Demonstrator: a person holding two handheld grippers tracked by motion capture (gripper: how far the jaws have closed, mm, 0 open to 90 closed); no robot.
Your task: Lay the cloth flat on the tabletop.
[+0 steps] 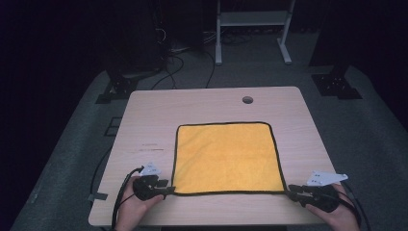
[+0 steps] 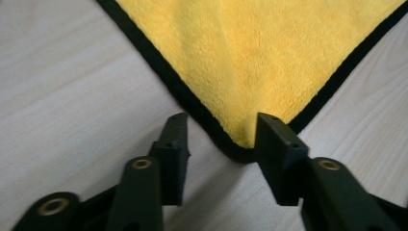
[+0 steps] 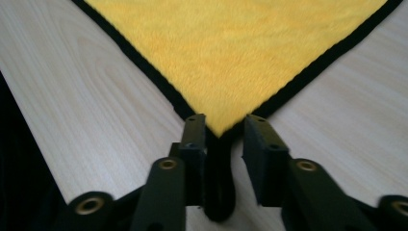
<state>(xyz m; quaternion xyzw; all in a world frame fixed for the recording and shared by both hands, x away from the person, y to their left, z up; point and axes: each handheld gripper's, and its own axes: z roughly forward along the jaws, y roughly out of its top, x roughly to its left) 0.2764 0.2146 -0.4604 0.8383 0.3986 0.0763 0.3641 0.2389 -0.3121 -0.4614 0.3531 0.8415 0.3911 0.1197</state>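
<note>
My yellow cloth (image 1: 226, 156) lay flat on the desk (image 1: 144, 125), its near edge toward me. My left tool (image 2: 220, 134) stood partly open at the cloth's near left corner, the corner lying between the jaws with neither pad pressing it. My right tool (image 3: 224, 132) was also partly open at the near right corner, whose black tip lay loose in the gap.

The person's hands (image 1: 137, 207) are cut off by the high view's bottom edge.
</note>
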